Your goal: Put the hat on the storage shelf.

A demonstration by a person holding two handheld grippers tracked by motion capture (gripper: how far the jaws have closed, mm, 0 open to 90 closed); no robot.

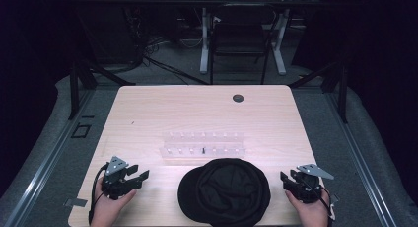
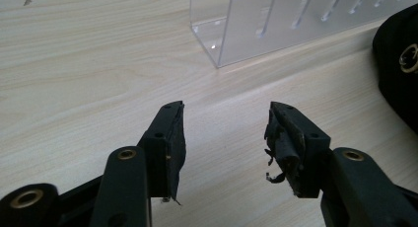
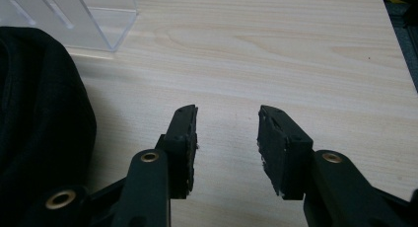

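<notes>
Left gripper (image 1: 140, 173) at lower left and right gripper (image 1: 286, 179) at lower right, jaws wide apart, nothing held. Black fabric cap (image 1: 225, 191) lies bottom centre between them, below clear acrylic rack (image 1: 203, 144).

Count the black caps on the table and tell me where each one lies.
1. The black cap lies at the near edge of the table, between the left claw and the right claw, just in front of the clear rack.
</notes>
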